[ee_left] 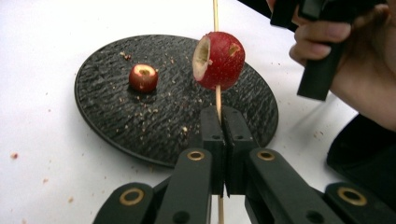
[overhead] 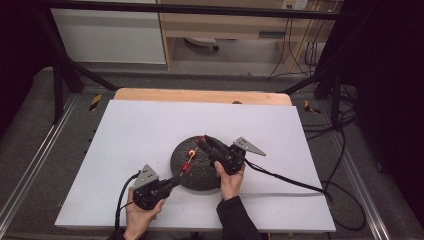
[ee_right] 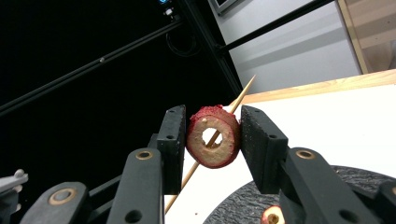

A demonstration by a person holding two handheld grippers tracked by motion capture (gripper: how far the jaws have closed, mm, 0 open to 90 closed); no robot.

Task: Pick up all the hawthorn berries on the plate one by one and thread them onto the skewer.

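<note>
Clamping the thin wooden skewer at its near end, the left gripper steadied it over the round, ridged black plate, one cored red fruit already threaded. Farther along, the right gripper squeezed a hollow fruit ring onto the tip, evidently threading it. Another fruit sat on the crumb-strewn plate.
</note>
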